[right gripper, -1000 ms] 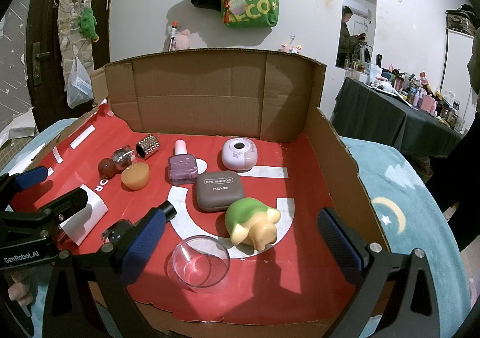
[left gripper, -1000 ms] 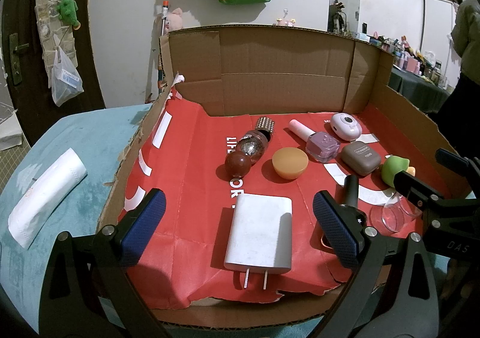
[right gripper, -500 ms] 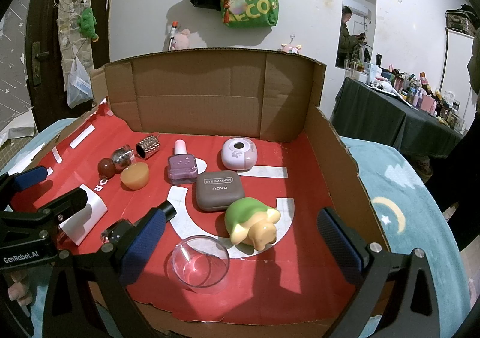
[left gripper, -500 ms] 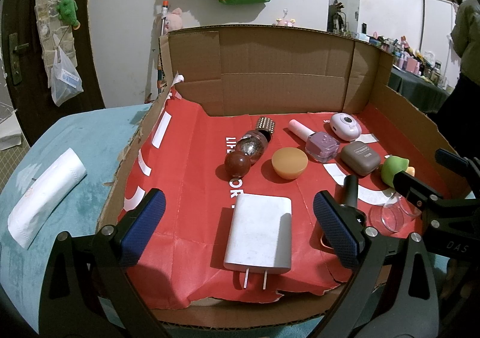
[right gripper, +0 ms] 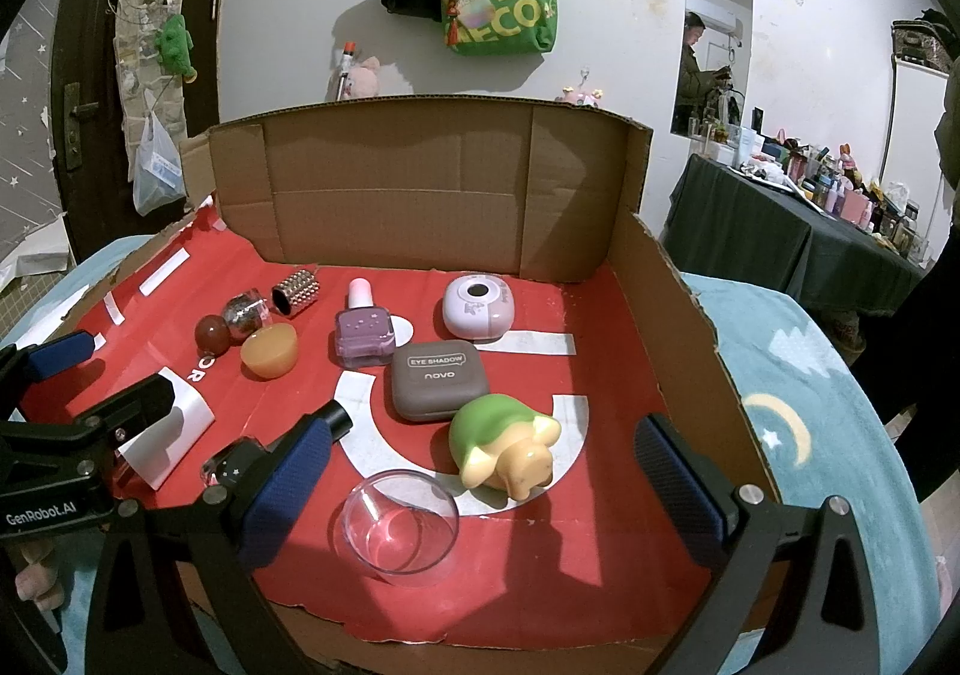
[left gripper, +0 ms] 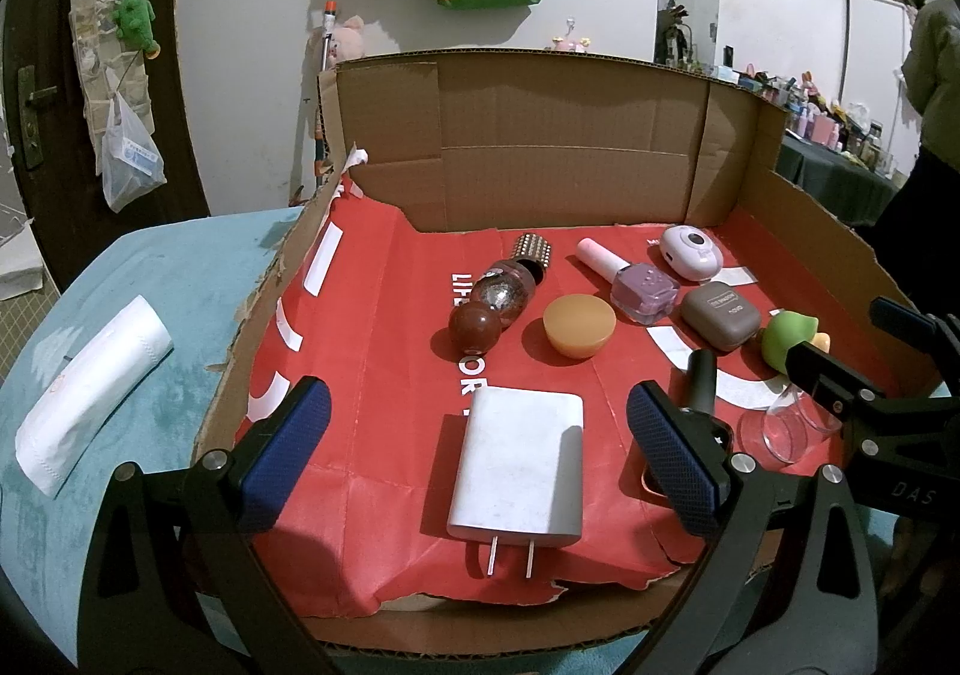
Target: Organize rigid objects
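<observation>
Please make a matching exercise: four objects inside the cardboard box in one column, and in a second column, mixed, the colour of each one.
Things:
1. wall charger
2. turtle toy
3. eye shadow case
4. nail polish bottle

Colours:
A. grey-brown
B. purple with a pink cap
C. white
D. green shell, cream body

Pairs: 1-C, 2-D, 3-A, 4-B
</observation>
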`<action>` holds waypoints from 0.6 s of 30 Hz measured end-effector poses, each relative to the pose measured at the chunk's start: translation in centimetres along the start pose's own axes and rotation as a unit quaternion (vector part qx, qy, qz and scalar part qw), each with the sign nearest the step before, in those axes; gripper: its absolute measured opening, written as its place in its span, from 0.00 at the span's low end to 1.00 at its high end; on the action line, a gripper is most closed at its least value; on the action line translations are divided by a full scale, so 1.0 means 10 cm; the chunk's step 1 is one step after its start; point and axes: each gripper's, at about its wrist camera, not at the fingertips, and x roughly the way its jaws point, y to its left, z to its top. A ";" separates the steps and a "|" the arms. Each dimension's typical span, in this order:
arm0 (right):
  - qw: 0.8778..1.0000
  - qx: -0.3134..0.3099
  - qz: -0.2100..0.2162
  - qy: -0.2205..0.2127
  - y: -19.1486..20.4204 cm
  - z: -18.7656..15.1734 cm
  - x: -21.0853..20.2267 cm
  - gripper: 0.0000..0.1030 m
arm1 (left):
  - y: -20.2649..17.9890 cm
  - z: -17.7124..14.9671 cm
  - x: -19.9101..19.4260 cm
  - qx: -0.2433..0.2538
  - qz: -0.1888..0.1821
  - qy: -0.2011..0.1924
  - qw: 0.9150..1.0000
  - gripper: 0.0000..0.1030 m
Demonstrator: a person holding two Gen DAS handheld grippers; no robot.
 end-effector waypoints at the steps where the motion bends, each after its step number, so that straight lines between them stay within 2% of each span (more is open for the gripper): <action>1: 1.000 0.000 0.000 0.000 0.01 0.00 0.00 1.00 | 0.00 0.00 0.00 -0.001 -0.001 0.000 1.000 0.98; 15: 1.000 0.004 0.003 0.001 -0.02 0.00 -0.01 1.00 | 0.00 0.02 -0.02 -0.007 -0.019 0.000 1.000 0.98; 18: 1.000 0.022 0.018 0.010 -0.04 0.01 -0.10 1.00 | 0.08 0.06 -0.13 -0.034 -0.033 0.009 0.999 0.98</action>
